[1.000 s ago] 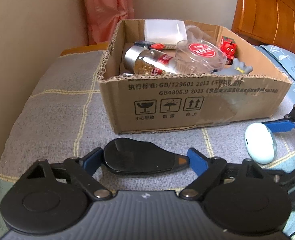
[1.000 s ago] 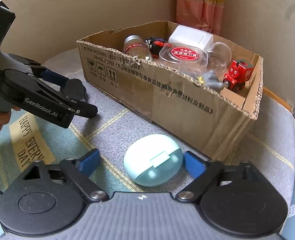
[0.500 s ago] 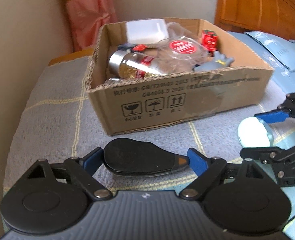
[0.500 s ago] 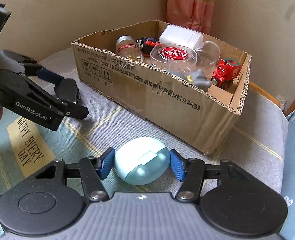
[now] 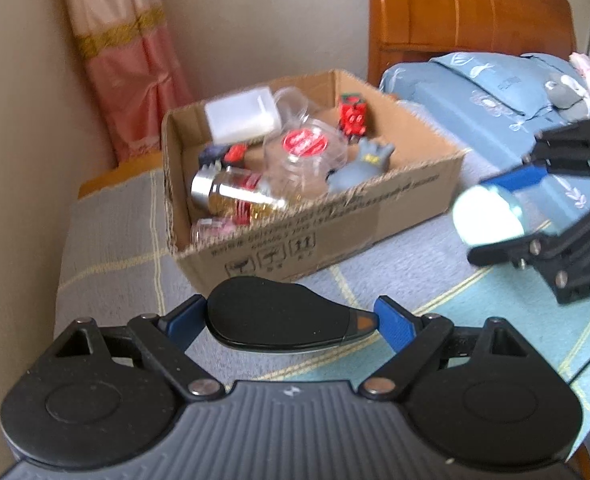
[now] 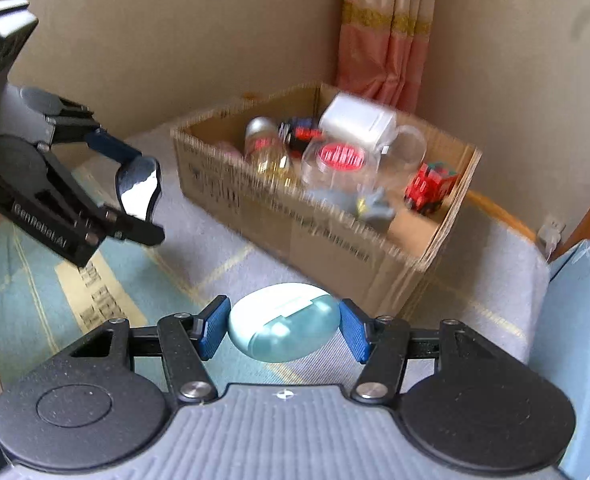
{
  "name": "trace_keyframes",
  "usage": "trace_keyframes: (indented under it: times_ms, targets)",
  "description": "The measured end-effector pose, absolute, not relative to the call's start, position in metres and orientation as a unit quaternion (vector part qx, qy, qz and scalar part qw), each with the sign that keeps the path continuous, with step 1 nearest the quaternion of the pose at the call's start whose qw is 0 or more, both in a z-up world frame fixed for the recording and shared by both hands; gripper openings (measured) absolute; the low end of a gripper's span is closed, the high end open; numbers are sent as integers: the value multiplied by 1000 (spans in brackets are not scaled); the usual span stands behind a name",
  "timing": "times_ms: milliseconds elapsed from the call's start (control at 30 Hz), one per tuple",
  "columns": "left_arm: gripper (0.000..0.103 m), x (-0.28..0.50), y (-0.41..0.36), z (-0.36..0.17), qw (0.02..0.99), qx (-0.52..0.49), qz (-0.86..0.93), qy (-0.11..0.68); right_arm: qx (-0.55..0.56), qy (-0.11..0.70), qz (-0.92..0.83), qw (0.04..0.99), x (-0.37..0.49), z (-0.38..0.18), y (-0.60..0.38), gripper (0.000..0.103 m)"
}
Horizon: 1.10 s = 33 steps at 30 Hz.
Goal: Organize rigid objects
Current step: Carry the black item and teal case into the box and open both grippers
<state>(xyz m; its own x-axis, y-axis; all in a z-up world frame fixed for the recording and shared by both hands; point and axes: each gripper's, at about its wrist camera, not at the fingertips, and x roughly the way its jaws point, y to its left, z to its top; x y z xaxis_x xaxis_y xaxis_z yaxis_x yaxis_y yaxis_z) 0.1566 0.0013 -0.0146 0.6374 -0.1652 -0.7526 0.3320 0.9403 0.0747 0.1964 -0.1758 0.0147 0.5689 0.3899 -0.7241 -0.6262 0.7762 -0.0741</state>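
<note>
The teal case (image 6: 285, 326) is small, smooth and hard, so it looks light but slippery. The right gripper (image 6: 281, 330) pinches its 2 ends, up off the bed (image 6: 235, 240). The left gripper (image 5: 291, 320) squeezes a black case (image 5: 279, 320) the same way. The box (image 6: 335, 240) is open on top, with room near the red train (image 6: 431, 186). Mind its rim.

Grey blanket with thin yellow grid lines (image 6: 231, 248) spread over the bed, teal patch with lettering nearer the cameras. Open cardboard box (image 5: 375, 220) sat right on it, blue pillow (image 5: 495, 92) off behind.
</note>
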Motion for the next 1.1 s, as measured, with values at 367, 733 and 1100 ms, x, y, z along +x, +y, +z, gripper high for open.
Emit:
trace_keyframes:
  times_ms: [367,733,1100]
  targets:
    - [89,166,-2,19,913,103,-149,365,-170,310,256,900,238,63,-178,64]
    - [89,199,-12,29,913,118,-155,358,-182,330,215,901,265,40,-177,78]
    - [89,256,-54,41,908,122,-183,355,-143,320,210,913,247,47,-191,99]
